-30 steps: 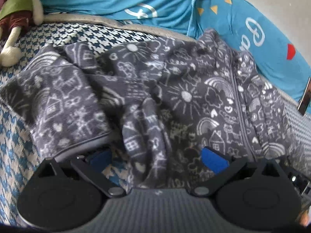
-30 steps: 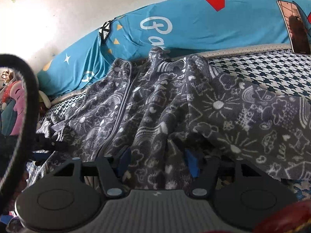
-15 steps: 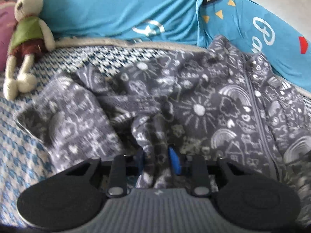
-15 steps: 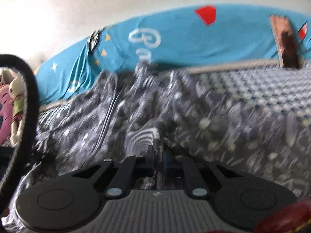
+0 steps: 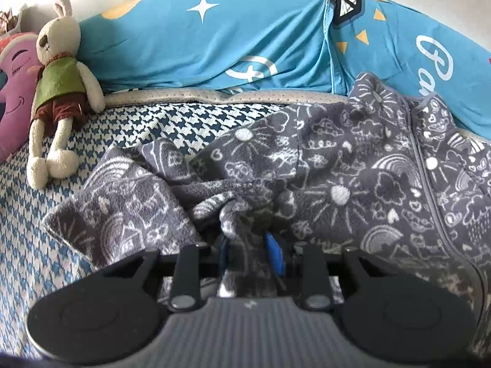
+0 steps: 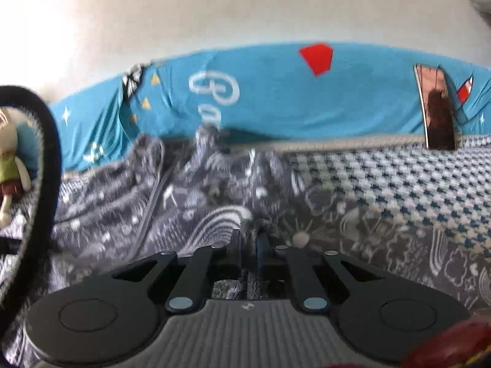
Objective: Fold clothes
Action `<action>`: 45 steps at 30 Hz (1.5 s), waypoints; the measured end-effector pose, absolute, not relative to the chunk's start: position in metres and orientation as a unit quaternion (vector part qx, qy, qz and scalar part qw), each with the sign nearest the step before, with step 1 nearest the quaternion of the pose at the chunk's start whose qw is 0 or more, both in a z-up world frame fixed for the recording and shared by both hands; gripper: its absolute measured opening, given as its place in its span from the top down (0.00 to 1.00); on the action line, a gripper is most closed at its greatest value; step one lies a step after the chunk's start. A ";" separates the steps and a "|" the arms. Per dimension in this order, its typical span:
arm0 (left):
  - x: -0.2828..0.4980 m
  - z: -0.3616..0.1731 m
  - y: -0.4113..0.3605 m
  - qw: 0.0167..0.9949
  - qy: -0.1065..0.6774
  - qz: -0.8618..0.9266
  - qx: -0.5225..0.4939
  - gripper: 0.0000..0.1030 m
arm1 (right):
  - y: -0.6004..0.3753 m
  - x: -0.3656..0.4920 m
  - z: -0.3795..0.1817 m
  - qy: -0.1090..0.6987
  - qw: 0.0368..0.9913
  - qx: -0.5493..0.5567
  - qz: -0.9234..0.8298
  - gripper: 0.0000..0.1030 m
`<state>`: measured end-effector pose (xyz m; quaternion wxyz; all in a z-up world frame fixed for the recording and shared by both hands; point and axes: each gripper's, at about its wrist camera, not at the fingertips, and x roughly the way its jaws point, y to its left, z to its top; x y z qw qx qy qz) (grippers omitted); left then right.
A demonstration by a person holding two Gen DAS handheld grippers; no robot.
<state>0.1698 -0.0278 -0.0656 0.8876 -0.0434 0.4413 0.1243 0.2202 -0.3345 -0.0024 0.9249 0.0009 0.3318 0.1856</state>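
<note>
A grey fleece zip jacket with white doodle prints lies crumpled on a blue-and-white houndstooth bed cover. In the left wrist view my left gripper is shut on a bunched fold near its lower edge, left of the zip. One sleeve spreads out to the left. In the right wrist view the jacket is blurred, and my right gripper is shut on a pinch of its fleece, with the fabric lifted between the jaws.
A long blue printed pillow runs along the wall behind the jacket. A stuffed rabbit and a pink plush sit at the left. A phone leans on the pillow at the right. A black cable loops at the left.
Both grippers went from open around the jacket's hem to shut on the fleece. Both views have since risen and pulled back, lifting the pinched fabric.
</note>
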 end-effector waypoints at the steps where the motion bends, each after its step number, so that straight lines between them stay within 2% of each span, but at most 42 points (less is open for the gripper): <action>1: 0.171 -0.067 -0.026 0.886 0.443 0.124 -0.047 0.74 | -0.337 0.222 -0.003 0.338 0.922 0.010 0.188 0.90; 2: 0.171 -0.067 -0.025 0.886 0.445 0.123 -0.049 0.72 | -0.339 0.223 -0.003 0.345 0.919 0.020 0.190 0.85; 6: 0.168 -0.065 -0.024 0.887 0.444 0.115 -0.048 0.68 | -0.352 0.222 0.004 0.356 0.910 0.056 0.206 0.79; 11: 0.155 -0.053 -0.028 0.897 0.428 0.099 -0.046 0.46 | -0.366 0.211 0.010 0.359 0.905 0.060 0.218 0.73; 17: 0.122 -0.036 -0.032 0.906 0.413 0.065 -0.057 0.32 | -0.387 0.192 0.009 0.381 0.895 0.058 0.226 0.67; 26: 0.079 -0.033 -0.041 0.903 0.422 0.038 -0.074 0.27 | -0.408 0.164 -0.004 0.426 0.871 0.065 0.235 0.57; 32: 0.055 -0.031 -0.038 0.901 0.422 0.033 -0.093 0.25 | -0.414 0.144 -0.015 0.453 0.855 0.067 0.245 0.55; 39: 0.035 -0.032 -0.040 0.899 0.427 0.030 -0.095 0.24 | -0.401 0.126 -0.025 0.448 0.858 0.031 0.250 0.57; 40: 0.033 -0.033 -0.041 0.899 0.427 0.028 -0.095 0.24 | -0.400 0.124 -0.025 0.447 0.858 0.030 0.250 0.59; 42: 0.028 -0.034 -0.042 0.899 0.428 0.024 -0.092 0.24 | -0.400 0.122 -0.024 0.442 0.862 0.025 0.246 0.73; 45: 0.020 -0.035 -0.045 0.901 0.426 0.020 -0.085 0.24 | -0.402 0.119 -0.022 0.434 0.867 0.035 0.244 0.82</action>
